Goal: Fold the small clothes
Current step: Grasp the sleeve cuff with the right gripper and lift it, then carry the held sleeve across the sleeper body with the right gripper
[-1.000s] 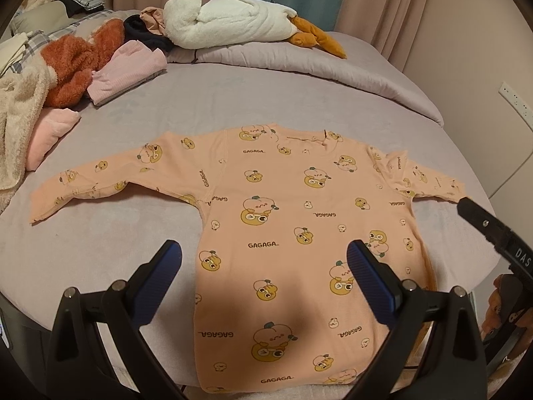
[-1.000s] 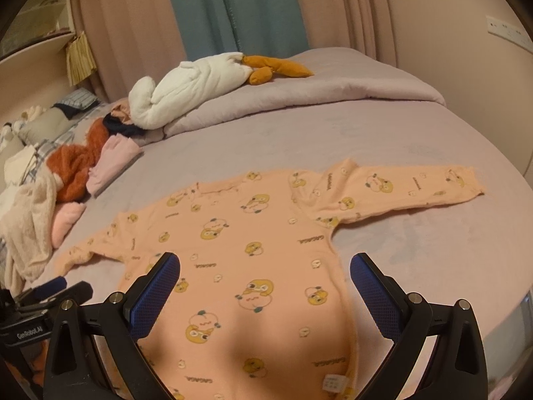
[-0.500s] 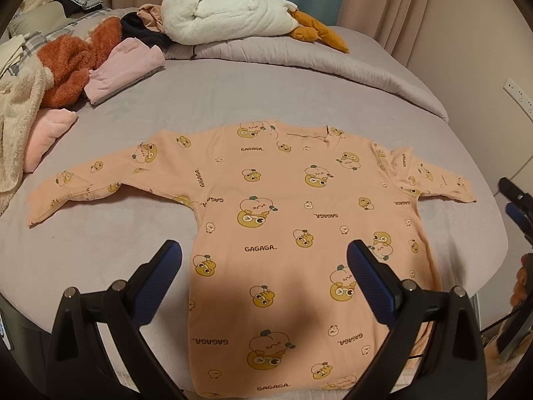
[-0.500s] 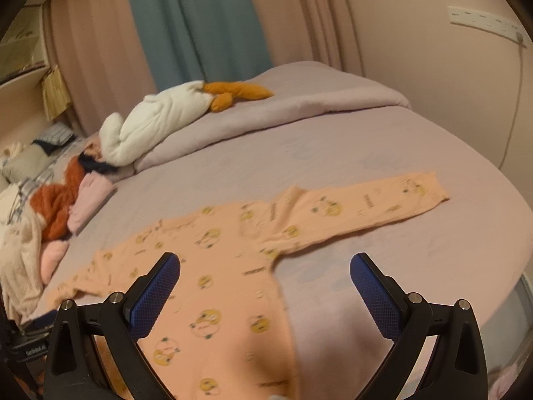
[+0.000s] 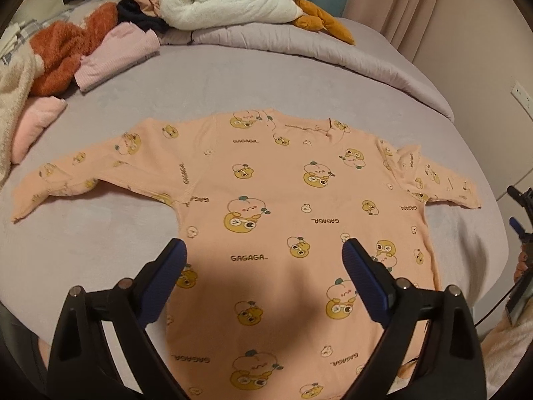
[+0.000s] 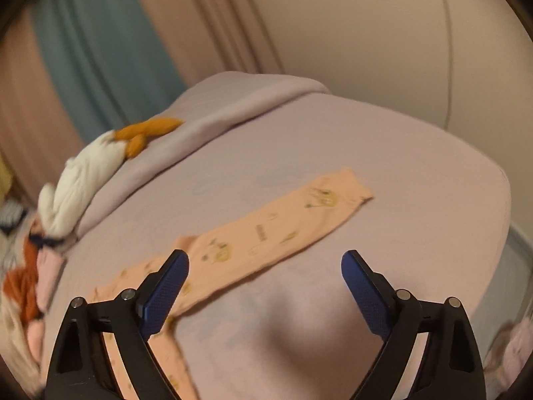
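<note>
A small peach long-sleeved shirt (image 5: 266, 200) with yellow cartoon prints lies flat and spread out on the lilac bed (image 5: 200, 90), both sleeves out to the sides. My left gripper (image 5: 265, 260) is open and empty, hovering above the shirt's lower body. My right gripper (image 6: 265, 275) is open and empty above the bed just in front of the shirt's right sleeve (image 6: 283, 223), whose cuff (image 6: 353, 190) points away to the right. The right wrist view is blurred.
A pile of clothes lies at the bed's far left: a rust fluffy garment (image 5: 63, 53), folded pink pieces (image 5: 113, 56) and a cream fleece (image 5: 13, 100). A white plush goose (image 5: 230, 3) lies on a folded duvet (image 5: 299, 43) at the back. The wall is close on the right.
The right gripper has swung right, from over the shirt's body to in front of the right sleeve. The left gripper has moved slightly forward over the shirt. Both stay open.
</note>
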{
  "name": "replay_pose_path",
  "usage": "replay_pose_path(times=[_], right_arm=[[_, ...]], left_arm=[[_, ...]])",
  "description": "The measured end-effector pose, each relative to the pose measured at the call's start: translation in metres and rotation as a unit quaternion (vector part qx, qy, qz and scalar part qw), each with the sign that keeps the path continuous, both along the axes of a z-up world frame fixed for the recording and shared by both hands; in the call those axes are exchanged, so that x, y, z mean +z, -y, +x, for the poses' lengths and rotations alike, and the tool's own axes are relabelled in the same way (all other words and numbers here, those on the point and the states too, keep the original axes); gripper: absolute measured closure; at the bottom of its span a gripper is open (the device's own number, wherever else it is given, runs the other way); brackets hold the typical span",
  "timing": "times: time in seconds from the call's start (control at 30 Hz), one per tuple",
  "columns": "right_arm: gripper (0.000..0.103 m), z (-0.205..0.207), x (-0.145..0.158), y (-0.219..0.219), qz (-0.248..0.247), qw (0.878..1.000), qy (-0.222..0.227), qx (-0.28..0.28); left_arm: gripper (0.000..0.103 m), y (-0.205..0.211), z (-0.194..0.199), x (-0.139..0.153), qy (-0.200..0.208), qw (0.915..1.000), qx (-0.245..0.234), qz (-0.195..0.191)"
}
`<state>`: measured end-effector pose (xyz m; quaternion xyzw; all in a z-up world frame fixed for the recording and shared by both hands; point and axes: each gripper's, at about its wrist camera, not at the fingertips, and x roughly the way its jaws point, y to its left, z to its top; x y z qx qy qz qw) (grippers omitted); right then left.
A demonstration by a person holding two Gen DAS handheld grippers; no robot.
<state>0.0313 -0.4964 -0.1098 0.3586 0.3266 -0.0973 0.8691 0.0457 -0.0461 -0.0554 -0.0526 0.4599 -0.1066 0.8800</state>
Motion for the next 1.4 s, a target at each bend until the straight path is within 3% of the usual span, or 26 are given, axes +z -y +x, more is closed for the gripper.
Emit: replay_pose_path(times=[0.27, 0.47, 0.6, 0.67, 0.7, 0.73, 0.8, 1.03, 1.2, 1.4], right_arm=[[0.034, 0.021, -0.062, 0.060, 0.078, 0.992, -0.052, -0.081], [0.042, 0.048, -0.097, 0.079, 0.112, 0.986, -0.073, -0.101], [0.056, 0.069, -0.118, 0.081, 0.138, 0.981, -0.088, -0.102], [0.063, 0.074, -0.119, 0.082, 0.134, 0.982, -0.079, -0.108], [0.070, 0.075, -0.119, 0.082, 0.113, 0.983, -0.074, -0.125], [0.084, 0.076, -0.119, 0.084, 0.110, 0.983, -0.075, -0.128], [0.096, 0.077, -0.119, 0.084, 0.113, 0.983, -0.077, -0.125], [0.096, 0.058, -0.087, 0.088, 0.054, 0.985, -0.048, -0.157], [0.096, 0.058, -0.046, 0.075, -0.005, 0.990, -0.022, -0.139], [0.096, 0.052, 0.021, 0.039, -0.051, 0.994, 0.054, -0.080]], left_arm=[[0.033, 0.002, 0.015, -0.027, -0.030, 0.9995, 0.012, 0.000], [0.034, 0.000, 0.023, -0.041, -0.053, 0.9984, 0.020, -0.003], [0.034, -0.004, 0.027, -0.045, -0.062, 0.9977, 0.028, -0.006], [0.034, -0.005, 0.028, -0.045, -0.062, 0.9976, 0.031, -0.003], [0.034, -0.006, 0.028, -0.044, -0.062, 0.9976, 0.032, -0.003], [0.034, -0.007, 0.028, -0.043, -0.061, 0.9976, 0.033, -0.004], [0.034, -0.007, 0.028, -0.041, -0.059, 0.9976, 0.036, -0.007], [0.034, -0.017, 0.030, -0.037, -0.053, 0.9975, 0.046, -0.010], [0.034, -0.026, 0.030, -0.033, -0.050, 0.9971, 0.055, -0.018], [0.034, -0.037, 0.026, -0.026, -0.039, 0.9971, 0.063, -0.018]])
